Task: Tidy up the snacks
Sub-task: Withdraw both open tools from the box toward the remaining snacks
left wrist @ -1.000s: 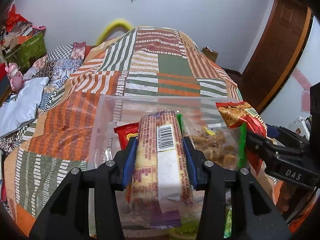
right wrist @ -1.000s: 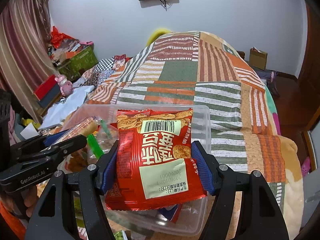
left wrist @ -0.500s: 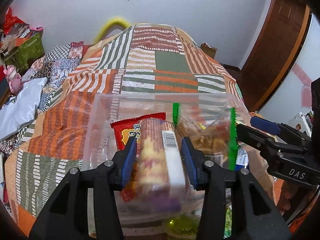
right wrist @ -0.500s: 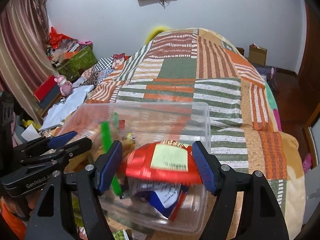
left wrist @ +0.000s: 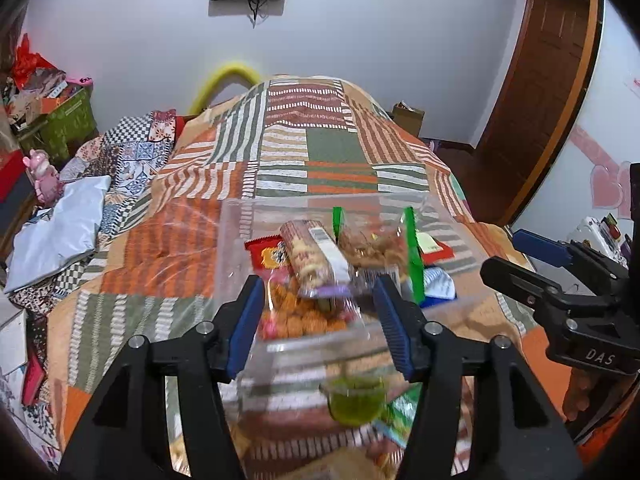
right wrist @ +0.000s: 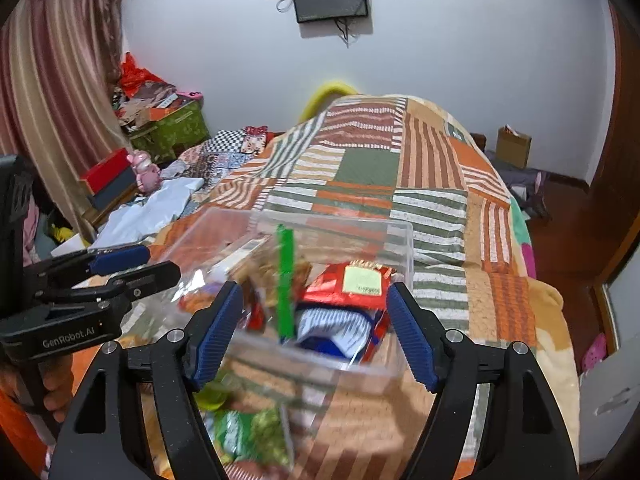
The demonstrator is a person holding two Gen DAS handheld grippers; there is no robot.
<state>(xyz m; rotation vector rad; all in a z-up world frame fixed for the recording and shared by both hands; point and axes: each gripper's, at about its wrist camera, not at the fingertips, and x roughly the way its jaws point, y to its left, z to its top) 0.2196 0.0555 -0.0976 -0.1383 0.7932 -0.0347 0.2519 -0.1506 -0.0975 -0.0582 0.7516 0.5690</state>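
With both tools clear of the bin: we read a drop just made.
Left gripper: jaws opening, empty above the biscuit roll.
Right gripper: opening, empty; red packet lies inside.
Clear bin: on the quilt, collecting snacks.

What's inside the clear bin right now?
In the clear bin: a biscuit roll, a red packet, a green-edged bag, a blue-white packet and orange snacks. Anything beneath them is covered.
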